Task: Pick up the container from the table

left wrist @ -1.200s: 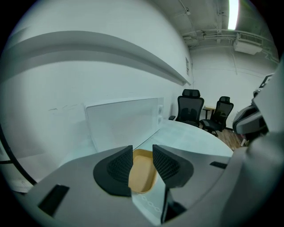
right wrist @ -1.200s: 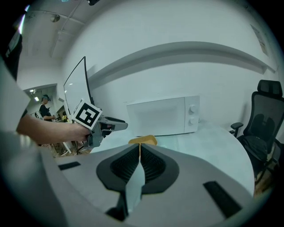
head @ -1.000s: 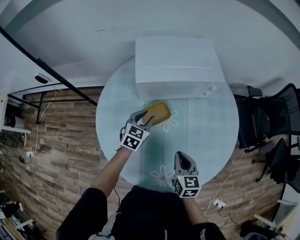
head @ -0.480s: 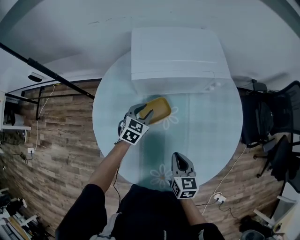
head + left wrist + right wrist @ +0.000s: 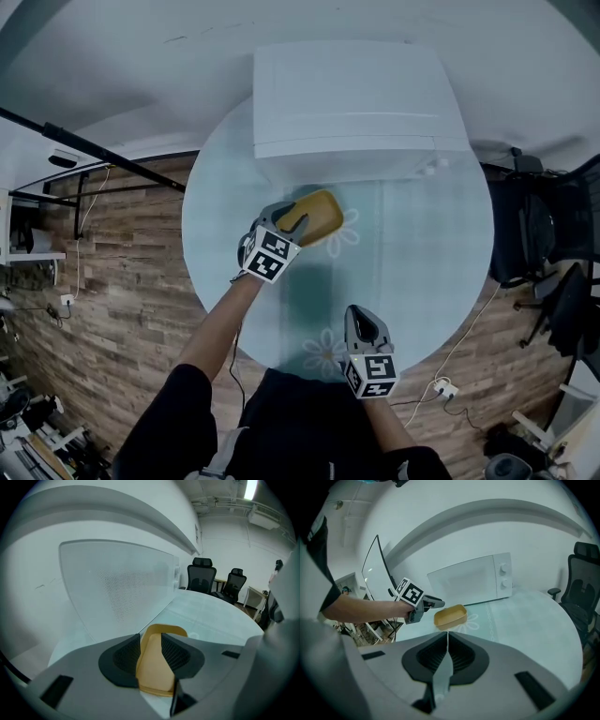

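Note:
The yellow, shallow, rounded-rectangle container (image 5: 317,216) is in front of the white microwave, over the round glass table (image 5: 422,253). My left gripper (image 5: 289,218) is shut on the container's near rim. In the left gripper view, the yellow wall (image 5: 152,660) stands pinched between the two dark pads. From the right gripper view, the container (image 5: 450,615) hangs from the left gripper (image 5: 437,604) with its far end just above the table. My right gripper (image 5: 367,324) is shut on nothing near the table's front edge, its jaws (image 5: 447,645) closed together.
A white microwave (image 5: 356,98) fills the back of the table, close behind the container. Flower prints mark the table (image 5: 326,353). Black office chairs (image 5: 548,225) stand to the right. A black rail (image 5: 94,150) runs along the left, over the wooden floor.
The left gripper stays shut on the container and has shifted slightly with it. The right gripper has barely moved. The head view has drifted a little.

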{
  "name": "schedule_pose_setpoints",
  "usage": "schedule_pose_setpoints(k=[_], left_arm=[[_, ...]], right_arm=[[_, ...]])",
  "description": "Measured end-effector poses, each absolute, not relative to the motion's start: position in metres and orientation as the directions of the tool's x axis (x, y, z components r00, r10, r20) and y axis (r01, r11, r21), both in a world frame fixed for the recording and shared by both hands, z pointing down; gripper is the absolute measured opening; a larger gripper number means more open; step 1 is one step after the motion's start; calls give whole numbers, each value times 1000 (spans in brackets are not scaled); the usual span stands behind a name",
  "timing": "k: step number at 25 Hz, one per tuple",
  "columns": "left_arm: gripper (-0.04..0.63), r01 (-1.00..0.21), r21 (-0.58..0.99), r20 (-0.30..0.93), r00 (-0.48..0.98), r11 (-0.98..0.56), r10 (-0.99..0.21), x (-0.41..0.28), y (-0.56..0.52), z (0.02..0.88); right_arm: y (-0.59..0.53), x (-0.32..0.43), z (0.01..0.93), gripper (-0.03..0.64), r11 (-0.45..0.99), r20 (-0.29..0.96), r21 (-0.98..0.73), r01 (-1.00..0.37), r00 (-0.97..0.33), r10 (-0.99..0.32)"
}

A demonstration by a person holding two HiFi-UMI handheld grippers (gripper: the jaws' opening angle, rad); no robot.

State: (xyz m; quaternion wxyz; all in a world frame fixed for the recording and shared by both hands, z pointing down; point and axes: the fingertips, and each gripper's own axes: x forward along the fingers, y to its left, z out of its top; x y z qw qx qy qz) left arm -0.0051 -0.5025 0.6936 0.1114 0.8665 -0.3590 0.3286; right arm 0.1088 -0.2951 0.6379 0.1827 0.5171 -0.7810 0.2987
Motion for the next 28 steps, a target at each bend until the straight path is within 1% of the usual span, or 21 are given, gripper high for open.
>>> schedule_pose_setpoints(k=[9, 16, 22, 28], left_arm=[[129, -665, -58, 700, 505, -744, -506, -8, -518, 717], [129, -659, -47, 721, 497, -750, -482, -10, -527, 732], [129, -630, -45, 763, 480, -776, -433, -9, -534, 752], [129, -623, -16, 777, 484, -782, -402, -9, -537, 765]], right_arm=[[-298, 110, 650, 26, 285, 611, -295, -912, -409, -678], [-303, 111, 656, 26, 281, 618, -299, -912, -410, -671], [-304, 115, 659, 26, 271, 624, -298, -915, -402, -670], [-304, 118, 660, 26, 257, 627, -306, -917, -397, -671]])
